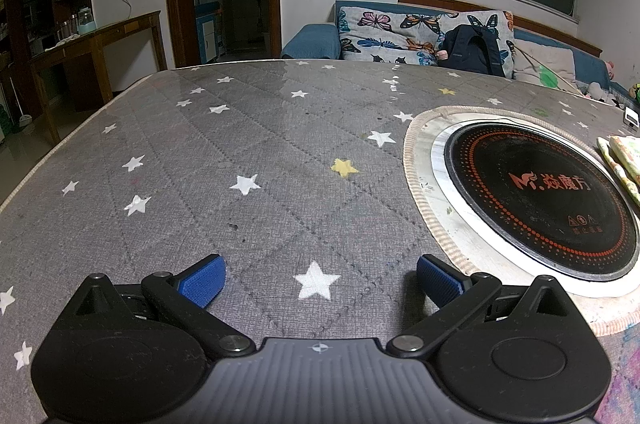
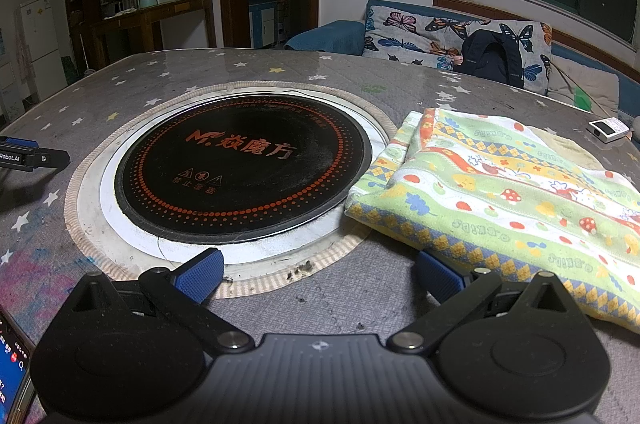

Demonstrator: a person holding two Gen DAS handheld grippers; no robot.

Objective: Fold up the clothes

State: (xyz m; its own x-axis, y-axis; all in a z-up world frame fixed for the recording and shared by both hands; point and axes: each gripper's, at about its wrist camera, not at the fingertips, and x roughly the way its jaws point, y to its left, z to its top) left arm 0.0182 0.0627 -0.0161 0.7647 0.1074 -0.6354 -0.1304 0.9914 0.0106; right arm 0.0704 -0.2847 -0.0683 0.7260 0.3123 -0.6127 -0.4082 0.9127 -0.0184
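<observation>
Left wrist view: the left gripper (image 1: 320, 278) hovers spread wide and empty over the starry tablecloth (image 1: 240, 152). Right wrist view: the right gripper (image 2: 320, 276) is released too; the folded printed cloth (image 2: 500, 192) lies beside the induction cooktop (image 2: 244, 164). It looks soft, light and floppy, so pinching a corner edge seems best.

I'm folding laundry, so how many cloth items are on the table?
1: a folded patterned cloth right of the round cooktop; its edge shows in the left view. Others may lie outside view.

A black induction cooktop (image 2: 240, 168) sits recessed in the star-patterned table (image 1: 240, 144).
</observation>
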